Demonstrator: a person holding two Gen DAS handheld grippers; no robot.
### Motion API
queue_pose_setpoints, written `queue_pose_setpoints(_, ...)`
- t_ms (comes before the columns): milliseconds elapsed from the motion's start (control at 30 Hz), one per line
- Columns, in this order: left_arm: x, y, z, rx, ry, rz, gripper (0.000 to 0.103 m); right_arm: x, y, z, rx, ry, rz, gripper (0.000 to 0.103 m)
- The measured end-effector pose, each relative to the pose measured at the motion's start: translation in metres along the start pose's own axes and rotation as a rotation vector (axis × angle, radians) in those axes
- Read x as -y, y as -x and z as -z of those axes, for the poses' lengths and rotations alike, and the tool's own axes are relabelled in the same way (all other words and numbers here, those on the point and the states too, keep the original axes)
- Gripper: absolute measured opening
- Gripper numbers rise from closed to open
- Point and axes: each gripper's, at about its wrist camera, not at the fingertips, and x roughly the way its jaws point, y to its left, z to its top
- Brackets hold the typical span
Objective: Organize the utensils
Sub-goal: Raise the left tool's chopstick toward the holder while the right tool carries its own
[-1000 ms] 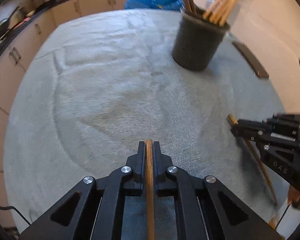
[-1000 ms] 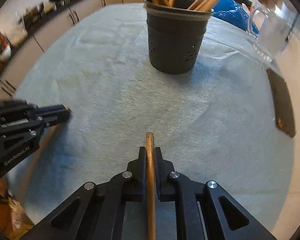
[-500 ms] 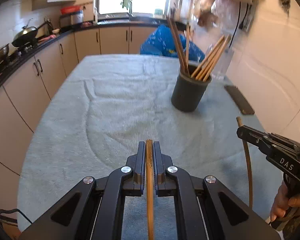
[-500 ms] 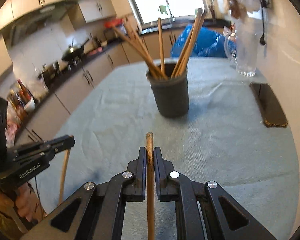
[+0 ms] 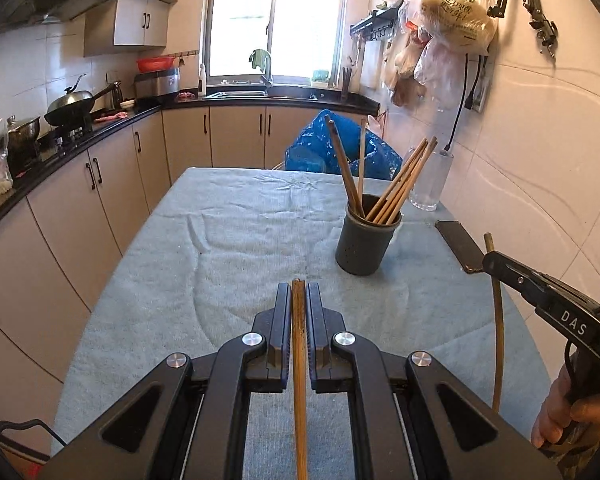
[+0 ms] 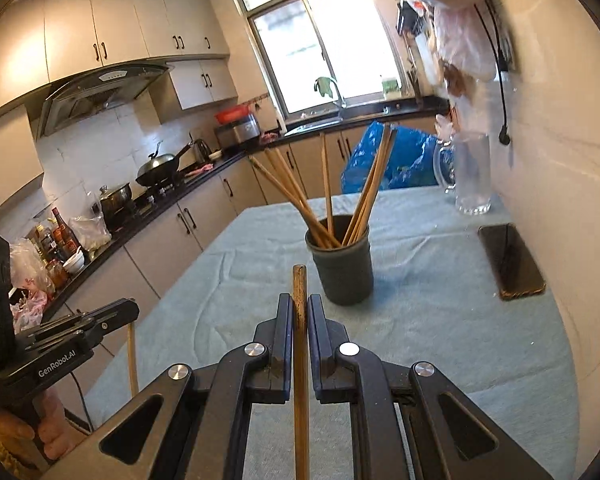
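A left gripper [image 5: 299,300] clamps a chopstick [image 5: 299,380] above a table [image 5: 228,280] covered in blue-grey cloth. Near the right edge, a dark holder [image 5: 362,246] bristles with chopsticks beside a phone [image 5: 460,246] and a glass [image 5: 430,182]. The right gripper [image 5: 490,260] grips another chopstick [image 5: 499,332].
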Motion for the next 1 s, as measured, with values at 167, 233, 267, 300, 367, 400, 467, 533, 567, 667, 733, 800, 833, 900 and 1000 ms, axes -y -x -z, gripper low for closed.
queue_pose_setpoints(167,0.002,-0.006,-0.004,-0.004,-0.019,-0.032,0.006,-0.001,0.006,-0.007,0.038,-0.002,0.001,0.008)
queue_pose_setpoints(233,0.003,-0.009,-0.007,-0.005,-0.029,-0.048,0.006,0.001,0.005,-0.01,0.045,-0.004,-0.002,0.008)
queue_pose_setpoints(267,0.003,-0.011,-0.008,-0.006,-0.032,-0.053,0.006,0.001,0.003,-0.011,0.047,-0.005,-0.002,0.008)
queue_pose_setpoints(300,0.002,-0.012,-0.009,-0.007,-0.034,-0.057,0.006,0.002,0.002,-0.012,0.047,-0.006,-0.003,0.008)
queue_pose_setpoints(367,0.003,-0.015,-0.011,-0.009,-0.044,-0.069,0.006,0.003,-0.002,-0.014,0.046,-0.007,-0.004,0.008)
queue_pose_setpoints(400,0.002,-0.017,-0.011,-0.011,-0.048,-0.074,0.006,0.004,-0.003,-0.014,0.045,-0.007,-0.005,0.008)
queue_pose_setpoints(467,0.003,-0.021,-0.012,-0.021,-0.056,-0.082,0.006,0.006,-0.006,-0.015,0.043,-0.01,-0.006,0.008)
queue_pose_setpoints(533,0.003,-0.025,-0.013,-0.028,-0.063,-0.087,0.006,0.008,-0.008,-0.015,0.041,-0.017,-0.007,0.008)
queue_pose_setpoints(567,0.004,-0.026,-0.014,-0.031,-0.065,-0.088,0.006,0.01,-0.009,-0.015,0.041,-0.02,-0.007,0.008)
queue_pose_setpoints(667,0.005,-0.034,-0.015,-0.047,-0.073,-0.095,0.006,0.016,-0.014,-0.016,0.037,-0.037,-0.008,0.008)
queue_pose_setpoints(733,0.006,-0.039,-0.015,-0.059,-0.074,-0.099,0.006,0.021,-0.017,-0.017,0.035,-0.048,-0.006,0.008)
queue_pose_setpoints(800,0.005,-0.044,-0.016,-0.07,-0.076,-0.101,0.006,0.027,-0.02,-0.018,0.031,-0.059,-0.003,0.008)
queue_pose_setpoints(833,0.005,-0.046,-0.016,-0.074,-0.077,-0.1,0.006,0.028,-0.022,-0.019,0.028,-0.062,-0.002,0.008)
queue_pose_setpoints(900,0.005,-0.05,-0.017,-0.081,-0.077,-0.1,0.006,0.032,-0.025,-0.021,0.024,-0.069,0.0,0.008)
queue_pose_setpoints(1000,0.003,-0.056,-0.017,-0.093,-0.075,-0.098,0.006,0.034,-0.03,-0.023,0.02,-0.07,0.002,0.008)
